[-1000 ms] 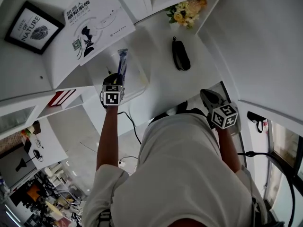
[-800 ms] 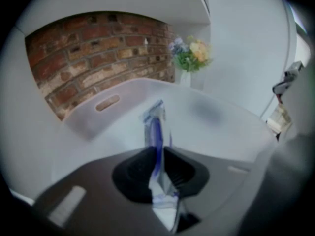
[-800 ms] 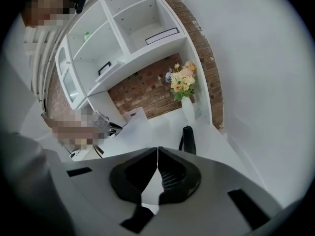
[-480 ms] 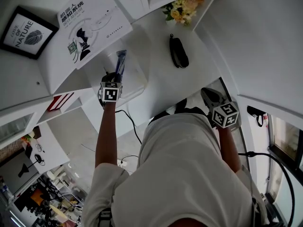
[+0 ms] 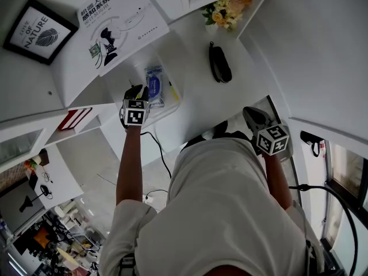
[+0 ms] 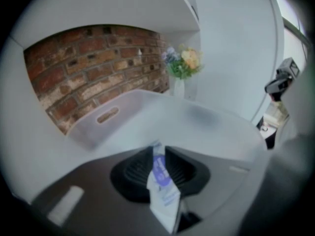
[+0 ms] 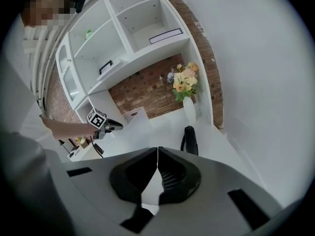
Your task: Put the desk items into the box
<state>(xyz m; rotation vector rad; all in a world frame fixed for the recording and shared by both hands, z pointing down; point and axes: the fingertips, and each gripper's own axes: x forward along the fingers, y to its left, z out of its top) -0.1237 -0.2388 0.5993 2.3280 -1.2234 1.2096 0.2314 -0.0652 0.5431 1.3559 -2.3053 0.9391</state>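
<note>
A blue and white tissue packet lies face up over the white box on the desk. In the left gripper view the packet stands edge-on and tilted between the jaws of my left gripper, whose jaws have just been opening and no longer pinch it. That gripper hangs over the box's near edge, and the box wall with its handle slot rises just ahead. A black pouch lies on the desk to the right. My right gripper is shut and empty at the desk's near right edge.
A vase of flowers stands at the back right corner, by the brick wall. A book and a framed print rest on the shelf to the left. A black cable hangs below the desk.
The packet, held upright and edge-on above the box before, has tipped over and now shows its flat face in the box. The left gripper shifted slightly; the right gripper stayed still.
</note>
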